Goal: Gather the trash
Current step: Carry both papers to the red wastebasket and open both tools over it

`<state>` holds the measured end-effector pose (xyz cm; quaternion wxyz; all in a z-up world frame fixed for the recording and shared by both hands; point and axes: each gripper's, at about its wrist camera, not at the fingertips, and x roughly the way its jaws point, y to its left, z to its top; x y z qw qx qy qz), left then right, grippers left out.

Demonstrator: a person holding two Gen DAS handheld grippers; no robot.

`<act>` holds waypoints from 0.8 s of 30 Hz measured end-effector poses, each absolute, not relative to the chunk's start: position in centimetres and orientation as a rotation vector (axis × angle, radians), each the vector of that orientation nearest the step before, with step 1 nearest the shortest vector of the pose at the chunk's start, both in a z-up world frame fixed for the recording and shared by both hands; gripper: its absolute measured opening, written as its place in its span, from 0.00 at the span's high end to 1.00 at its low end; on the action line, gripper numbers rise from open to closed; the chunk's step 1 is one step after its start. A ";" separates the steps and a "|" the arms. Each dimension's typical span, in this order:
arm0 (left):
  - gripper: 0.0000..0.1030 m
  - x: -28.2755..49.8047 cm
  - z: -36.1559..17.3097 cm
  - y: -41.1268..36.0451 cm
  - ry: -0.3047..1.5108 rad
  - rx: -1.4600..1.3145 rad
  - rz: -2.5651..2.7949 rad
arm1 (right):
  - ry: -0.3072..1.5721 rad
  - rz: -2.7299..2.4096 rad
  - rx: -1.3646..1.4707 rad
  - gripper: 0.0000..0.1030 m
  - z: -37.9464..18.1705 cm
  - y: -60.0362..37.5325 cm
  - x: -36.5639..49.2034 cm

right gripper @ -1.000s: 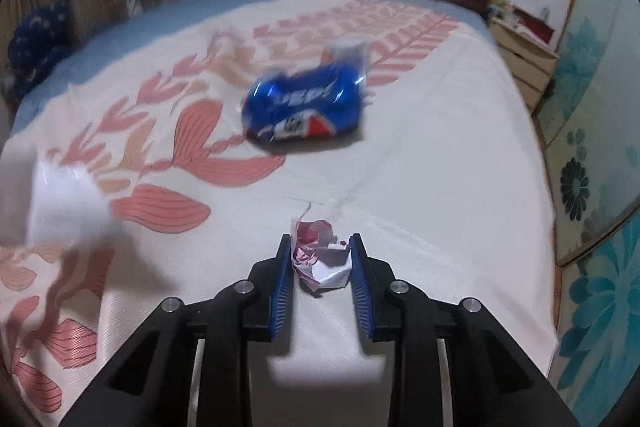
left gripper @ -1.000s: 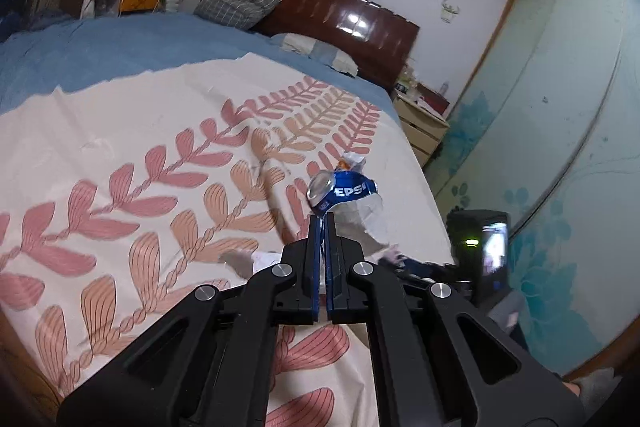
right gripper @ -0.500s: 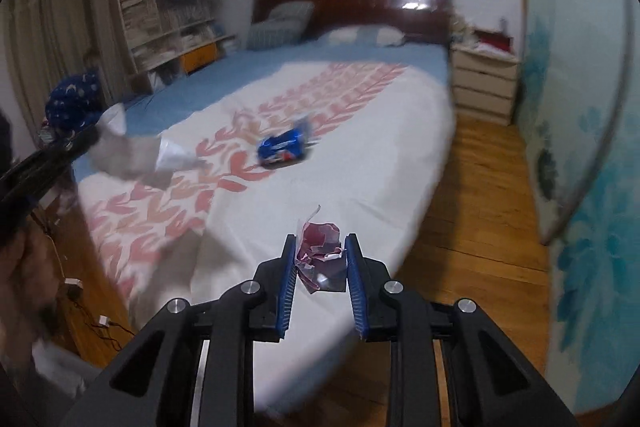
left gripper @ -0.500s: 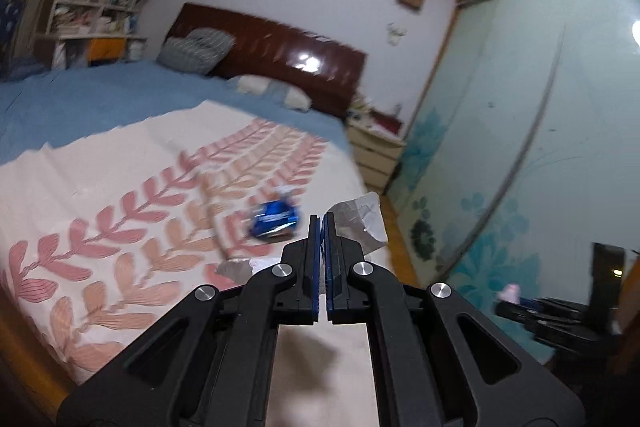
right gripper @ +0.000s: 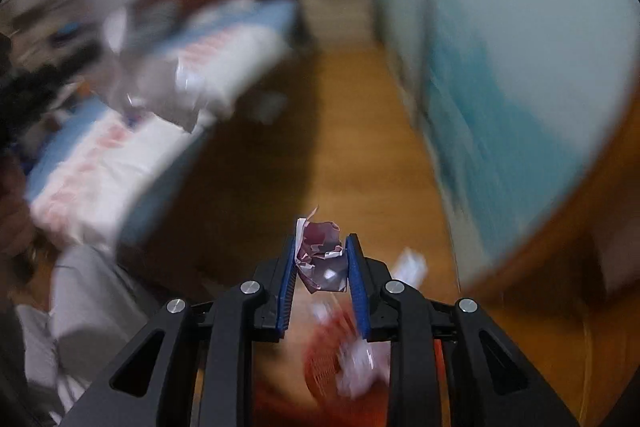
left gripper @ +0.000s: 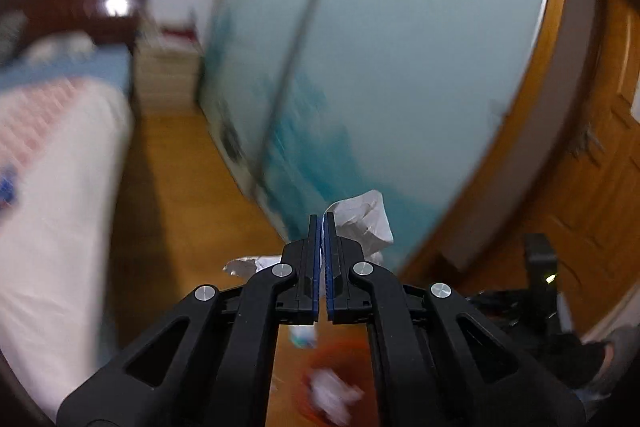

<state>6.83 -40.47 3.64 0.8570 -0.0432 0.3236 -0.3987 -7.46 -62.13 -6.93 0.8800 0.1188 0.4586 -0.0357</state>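
Observation:
My left gripper (left gripper: pixel 322 217) is shut on a crumpled white paper (left gripper: pixel 362 223) that sticks out to the right of its tips, with a torn edge showing at the left. My right gripper (right gripper: pixel 322 245) is shut on a crumpled pink and white wrapper (right gripper: pixel 322 259). Below both grippers, on the wooden floor, stands a red basket (right gripper: pixel 326 361) with white scraps in it, also blurred between the left gripper's arms as the red basket (left gripper: pixel 348 355). The blue can (left gripper: pixel 5 187) lies on the bed at the far left edge, blurred.
The bed (left gripper: pixel 48 195) with its leaf-pattern sheet lies left, the wooden floor (left gripper: pixel 180 187) runs between it and the pale blue sliding wardrobe doors (left gripper: pixel 400 67). A wooden door (left gripper: pixel 600 167) is at right. The right gripper's black body (left gripper: pixel 536 291) shows low right. Clothed legs (right gripper: pixel 80 307) are at lower left.
Both grippers have swung away from the bed toward the floor by the wardrobe, each keeping its trash. The red basket has come into view beneath them.

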 end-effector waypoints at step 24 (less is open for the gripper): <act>0.34 2.5 -16.2 -55.4 1.260 0.231 -0.816 | 1.102 -0.187 0.369 0.35 -20.7 -65.7 -10.6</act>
